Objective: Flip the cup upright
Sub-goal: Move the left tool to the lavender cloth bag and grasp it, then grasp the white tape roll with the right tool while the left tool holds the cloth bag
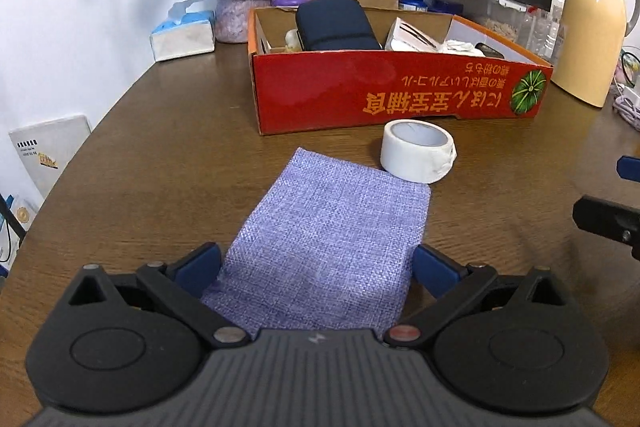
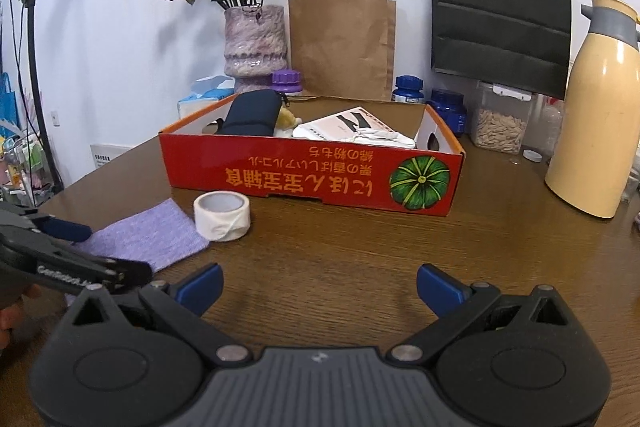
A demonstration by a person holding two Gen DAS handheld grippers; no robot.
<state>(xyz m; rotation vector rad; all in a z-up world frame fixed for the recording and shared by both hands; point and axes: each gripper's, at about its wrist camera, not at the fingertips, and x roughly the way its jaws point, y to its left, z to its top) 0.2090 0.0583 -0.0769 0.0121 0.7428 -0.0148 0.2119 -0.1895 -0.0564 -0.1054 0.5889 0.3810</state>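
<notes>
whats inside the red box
Inside the red box you can see a dark blue pouch, a small booklet and some crumpled white packaging. The front wall hides the box floor, so anything lying lower cannot be seen.

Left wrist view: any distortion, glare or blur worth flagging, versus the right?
Left wrist: strong fisheye bend at the brown wooden table edge, dark corners, soft sheen, blurred black right gripper part at the edge. Right wrist: same bending, glare streaks on the table, sharp red cardboard box.
</notes>
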